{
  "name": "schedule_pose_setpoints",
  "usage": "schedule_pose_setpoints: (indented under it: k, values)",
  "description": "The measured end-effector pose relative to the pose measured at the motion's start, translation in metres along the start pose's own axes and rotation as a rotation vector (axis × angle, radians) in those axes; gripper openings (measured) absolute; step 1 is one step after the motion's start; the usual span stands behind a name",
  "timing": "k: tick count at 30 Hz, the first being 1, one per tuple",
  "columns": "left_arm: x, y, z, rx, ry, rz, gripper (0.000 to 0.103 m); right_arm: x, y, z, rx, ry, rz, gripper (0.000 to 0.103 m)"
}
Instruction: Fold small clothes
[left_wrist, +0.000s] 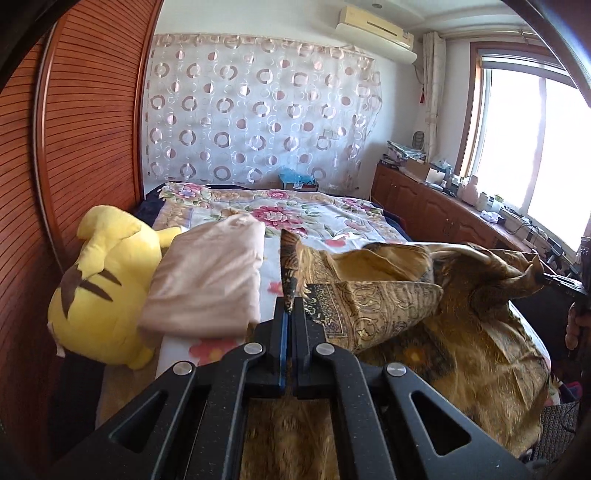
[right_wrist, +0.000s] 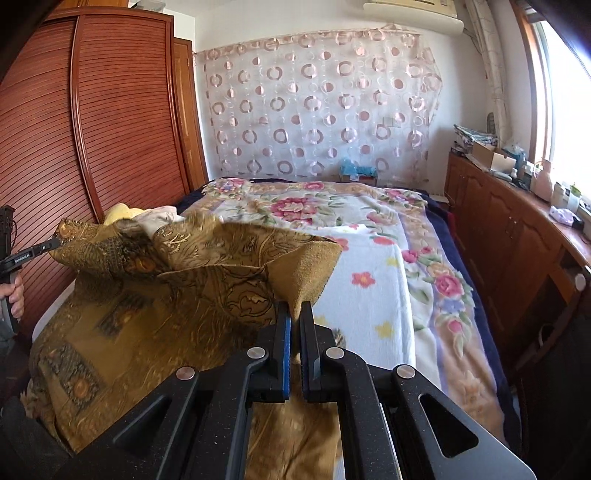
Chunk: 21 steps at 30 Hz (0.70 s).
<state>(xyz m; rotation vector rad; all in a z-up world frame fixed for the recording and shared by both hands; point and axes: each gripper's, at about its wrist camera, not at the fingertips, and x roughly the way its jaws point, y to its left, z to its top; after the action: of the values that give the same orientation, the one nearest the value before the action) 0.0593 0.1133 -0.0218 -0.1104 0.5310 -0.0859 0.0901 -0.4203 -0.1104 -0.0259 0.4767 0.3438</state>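
The left gripper (left_wrist: 291, 306) has its jaws pinching one corner of a gold patterned cloth (left_wrist: 388, 295), and the right gripper (right_wrist: 295, 314) pinches another corner. The cloth hangs lifted between them over the bed (right_wrist: 369, 295), its lower part apparently trailing onto the mattress. A yellow plush toy (left_wrist: 99, 288) and a folded beige garment (left_wrist: 210, 280) lie just beside it.

The golden patterned cloth (right_wrist: 207, 273) looks softly glossy, the floral blanket (right_wrist: 369, 295) fuzzy and matt, the slatted wardrobe (right_wrist: 122, 122) polished wood.
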Motion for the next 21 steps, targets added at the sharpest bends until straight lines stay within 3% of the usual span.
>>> schedule_pose_setpoints:
  k: [7,14,19,21]
  values:
    - [-0.033,0.008,-0.040,-0.035,0.019,0.014,0.002,-0.056,0.007,-0.035,0.042,0.014,-0.015,0.004]
    - [-0.056,0.005,-0.053,-0.022,0.061,0.017,0.002,-0.067,0.021,-0.023,0.018,0.093,0.005,0.004]
    - [-0.056,0.019,-0.048,-0.063,0.062,0.029,0.037,-0.059,0.015,-0.013,0.019,0.131,0.002,0.009]
    - [-0.055,0.021,-0.044,-0.060,0.066,0.033,0.042,-0.063,0.012,-0.008,0.020,0.118,-0.015,0.014]
